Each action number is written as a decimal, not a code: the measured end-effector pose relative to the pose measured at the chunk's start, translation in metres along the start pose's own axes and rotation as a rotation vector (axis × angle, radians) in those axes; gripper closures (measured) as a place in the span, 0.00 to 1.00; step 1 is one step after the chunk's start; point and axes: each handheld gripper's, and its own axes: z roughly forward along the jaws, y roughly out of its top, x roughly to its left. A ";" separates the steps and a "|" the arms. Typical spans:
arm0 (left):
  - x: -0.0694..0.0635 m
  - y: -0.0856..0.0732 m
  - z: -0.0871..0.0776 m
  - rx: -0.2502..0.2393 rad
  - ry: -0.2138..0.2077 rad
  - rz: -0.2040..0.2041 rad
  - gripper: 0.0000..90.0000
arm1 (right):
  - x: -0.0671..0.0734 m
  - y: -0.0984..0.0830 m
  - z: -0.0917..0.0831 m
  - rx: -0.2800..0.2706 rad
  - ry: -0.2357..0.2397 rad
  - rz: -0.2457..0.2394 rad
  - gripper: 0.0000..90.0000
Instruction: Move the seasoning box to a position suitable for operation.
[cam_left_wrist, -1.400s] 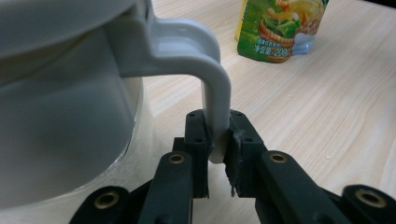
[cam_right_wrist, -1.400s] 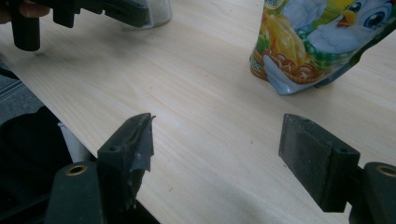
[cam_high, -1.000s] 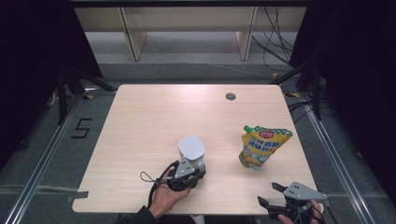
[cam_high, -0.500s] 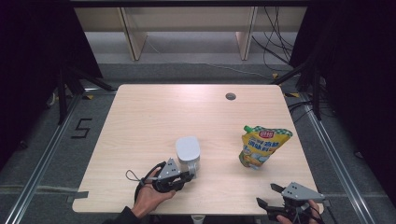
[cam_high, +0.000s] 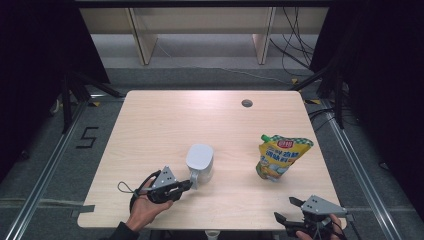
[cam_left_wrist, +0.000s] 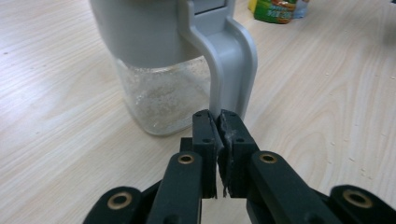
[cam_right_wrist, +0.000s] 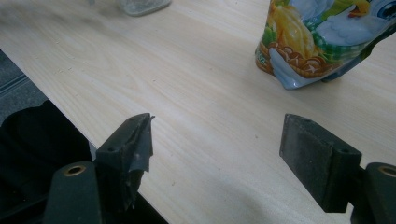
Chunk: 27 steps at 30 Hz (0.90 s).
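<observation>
The left gripper (cam_high: 186, 185) is clamping the grey handle (cam_left_wrist: 227, 60) of the lidded glass jar (cam_high: 200, 162), standing at the table's (cam_high: 165, 120) six o'clock, probably to drag it, while the right gripper (cam_high: 289, 210), jaws spread and empty, is waiting at five o'clock near the snack pouch (cam_high: 281, 156).

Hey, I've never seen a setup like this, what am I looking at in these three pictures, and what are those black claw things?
A person sits at a wooden table holding a hand-held gripper, a two-jaw clamp, in each hand. One picture looks down from above; the other two come from cameras riding on the grippers. On the table stand a clear jar with a grey lid and handle and a yellow snack pouch. The left gripper has just been closing, and its jaws meet at the foot of the jar's handle. The right gripper waits open near the table's edge, holding nothing.
</observation>
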 end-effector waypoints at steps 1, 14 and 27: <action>0.000 -0.001 0.000 -0.003 0.007 -0.021 0.95 | 0.000 0.000 0.001 0.000 0.019 0.005 0.29; -0.016 0.010 0.001 -0.028 0.086 -0.144 0.45 | 0.003 0.000 0.002 0.033 0.010 0.021 0.29; -0.010 0.011 0.005 -0.032 0.183 -0.092 0.75 | 0.004 0.001 0.004 0.033 0.021 0.002 0.28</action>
